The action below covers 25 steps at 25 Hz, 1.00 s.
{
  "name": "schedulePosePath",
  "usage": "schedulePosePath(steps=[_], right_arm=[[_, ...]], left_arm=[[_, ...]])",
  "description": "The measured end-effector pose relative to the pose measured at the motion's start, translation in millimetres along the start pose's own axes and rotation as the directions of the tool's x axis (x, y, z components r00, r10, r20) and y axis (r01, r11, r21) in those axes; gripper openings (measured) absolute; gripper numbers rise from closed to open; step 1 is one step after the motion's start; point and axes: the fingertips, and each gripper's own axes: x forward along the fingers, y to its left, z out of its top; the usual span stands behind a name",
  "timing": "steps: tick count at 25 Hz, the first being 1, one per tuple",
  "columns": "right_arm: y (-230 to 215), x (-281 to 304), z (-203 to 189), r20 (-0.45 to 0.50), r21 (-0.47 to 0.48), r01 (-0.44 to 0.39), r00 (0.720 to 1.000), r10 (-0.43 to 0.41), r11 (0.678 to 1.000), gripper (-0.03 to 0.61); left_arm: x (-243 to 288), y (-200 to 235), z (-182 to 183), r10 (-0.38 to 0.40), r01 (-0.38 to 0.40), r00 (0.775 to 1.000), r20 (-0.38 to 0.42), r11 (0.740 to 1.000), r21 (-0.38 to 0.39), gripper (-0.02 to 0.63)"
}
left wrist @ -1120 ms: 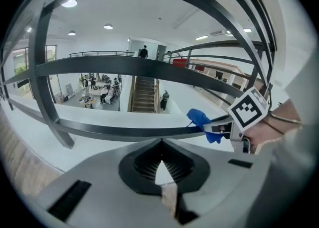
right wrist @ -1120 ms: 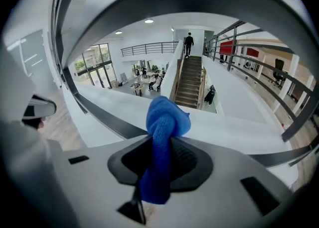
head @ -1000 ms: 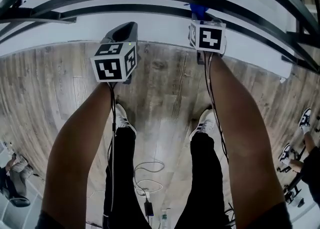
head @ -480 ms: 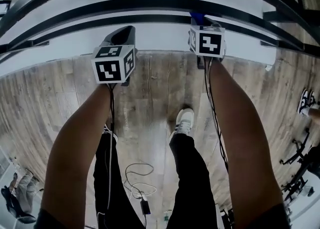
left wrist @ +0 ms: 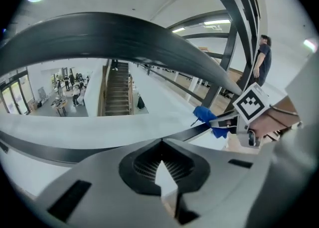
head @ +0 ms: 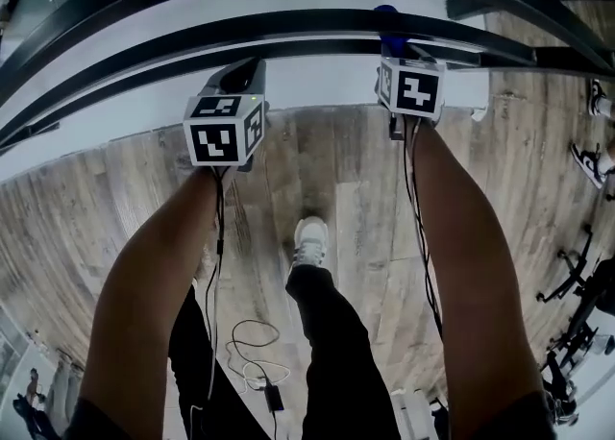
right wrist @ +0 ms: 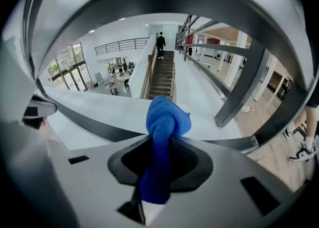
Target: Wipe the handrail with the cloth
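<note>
Stepped sideways, right gripper dragging pinched blue cloth along handrail; left gripper jaws together, empty; wipe looks ongoing

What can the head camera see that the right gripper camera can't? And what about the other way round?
Only the head view shows the holder's own arms, legs and white shoe, plus a cable lying by the feet. Only the right gripper view shows a staircase far off with someone on it, and the right gripper shut on the cloth up close. Both show the blue cloth and the dark handrail.
</note>
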Motion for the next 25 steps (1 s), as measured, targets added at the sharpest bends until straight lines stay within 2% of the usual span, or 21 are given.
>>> schedulePosePath(steps=[7, 15, 20, 22, 25], right_arm=[[-103.4, -4.2, -15.5, 0.003, 0.044, 0.058, 0.998, -0.058, 0.997, 0.103], [-194.4, -11.8, -39.2, -0.035, 0.092, 0.146, 0.989, -0.144, 0.985, 0.103], [-200.3, -16.9, -39.1, -0.037, 0.061, 0.167, 0.986, -0.165, 0.984, 0.103], [-186.8, -30.5, -30.0, 0.017, 0.076, 0.167, 0.986, -0.168, 0.983, 0.103], [-144.1, -58.9, -11.7, 0.130, 0.084, 0.105, 0.985, -0.116, 0.991, 0.103]], left_arm=[[35.3, -74.9, 6.4, -0.071, 0.071, 0.997, -0.015, 0.997, 0.010, 0.005], [50.8, -102.2, 2.9, -0.083, 0.085, 0.995, -0.046, 0.996, 0.039, 0.004], [39.2, -99.7, 8.8, -0.076, 0.078, 0.996, -0.040, 0.996, 0.043, 0.005], [25.7, -95.5, 13.2, -0.073, 0.074, 0.997, -0.033, 0.996, 0.044, 0.005], [-1.9, -85.0, 19.1, -0.064, 0.065, 0.998, -0.026, 0.997, 0.037, 0.005]])
